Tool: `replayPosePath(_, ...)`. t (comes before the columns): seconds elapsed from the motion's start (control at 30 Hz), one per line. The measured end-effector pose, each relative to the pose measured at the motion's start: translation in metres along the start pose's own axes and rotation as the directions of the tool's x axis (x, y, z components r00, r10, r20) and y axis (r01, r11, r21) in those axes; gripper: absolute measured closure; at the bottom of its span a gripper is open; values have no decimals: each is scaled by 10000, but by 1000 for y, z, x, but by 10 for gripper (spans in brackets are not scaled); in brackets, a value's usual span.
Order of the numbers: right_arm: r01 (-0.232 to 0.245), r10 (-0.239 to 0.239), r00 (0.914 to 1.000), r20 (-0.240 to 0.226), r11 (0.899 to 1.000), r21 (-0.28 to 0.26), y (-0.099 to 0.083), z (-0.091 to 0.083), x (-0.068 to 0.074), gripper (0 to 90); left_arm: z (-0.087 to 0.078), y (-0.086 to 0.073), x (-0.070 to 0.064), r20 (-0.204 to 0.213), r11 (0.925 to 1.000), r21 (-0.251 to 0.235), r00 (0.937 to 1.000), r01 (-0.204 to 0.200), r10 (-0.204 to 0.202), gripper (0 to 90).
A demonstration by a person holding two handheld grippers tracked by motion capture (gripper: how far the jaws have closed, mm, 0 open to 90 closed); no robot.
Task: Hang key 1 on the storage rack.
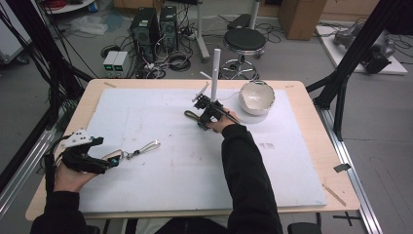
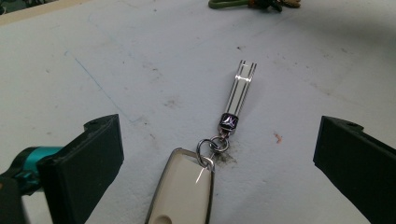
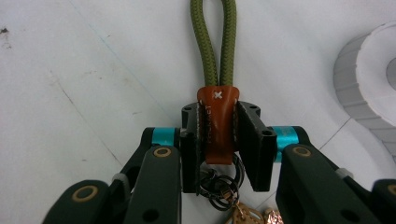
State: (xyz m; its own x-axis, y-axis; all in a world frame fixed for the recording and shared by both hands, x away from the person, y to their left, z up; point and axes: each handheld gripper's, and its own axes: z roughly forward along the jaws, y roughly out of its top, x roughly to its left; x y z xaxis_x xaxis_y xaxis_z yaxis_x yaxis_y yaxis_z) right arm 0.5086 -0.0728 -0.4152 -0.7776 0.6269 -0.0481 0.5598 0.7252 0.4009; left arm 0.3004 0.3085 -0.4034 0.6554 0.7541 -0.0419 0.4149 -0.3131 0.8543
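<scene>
near the counter's (image 1: 311, 161) front-left edge the left hand-held gripper (image 1: 113, 161) sits spread around a cream key fob (image 2: 182, 189), while farther back the right hand-held gripper (image 3: 219, 140) pinches the orange tab (image 3: 217, 126) of a green cord keychain (image 3: 218, 42) beside a white bowl (image 1: 256, 97).

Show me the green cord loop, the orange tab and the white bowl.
green cord loop (image 3: 218, 44), right gripper view, its two strands
orange tab (image 3: 217, 123), right gripper view, its middle
white bowl (image 1: 256, 97), high view, its inside
</scene>
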Motion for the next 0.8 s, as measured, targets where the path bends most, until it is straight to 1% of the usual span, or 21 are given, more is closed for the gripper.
replayPosePath(0.07,-64,64,10000,-58,10000,-35,0,-1,0,717,0,0,0,-5,10000,-12,10000,-1,1,20)
replayPosePath(0.13,21,-22,10000,-65,10000,-35,-1,-3,-1,718,0,0,0,-13,10000,-7,10000,-28,28,20)
replayPosePath(0.27,-81,79,9999,-137,9999,-120,-1,-7,-1,719,-1,0,0,-1,10000,-33,10000,-5,5,20)
replayPosePath(0.47,-77,74,9998,-173,9998,-197,-2,-12,-2,720,0,0,1,9,10000,-20,10000,23,-23,21)
replayPosePath(0.57,-71,64,9996,-263,9996,-264,-3,-19,-3,720,0,-1,1,7,10000,12,10000,52,-52,20)
replayPosePath(0.73,-22,15,9996,-276,9997,-244,-5,-26,-3,720,0,-1,1,9,10000,0,10000,58,-58,20)
replayPosePath(0.77,-126,114,9993,-348,9993,-341,-6,-30,-3,720,0,-1,1,16,10000,9,10000,68,-68,21)
replayPosePath(0.8,-126,114,9993,-348,9993,-341,-6,-30,-3,720,0,-1,1,11,9999,-4,9999,100,-100,21)
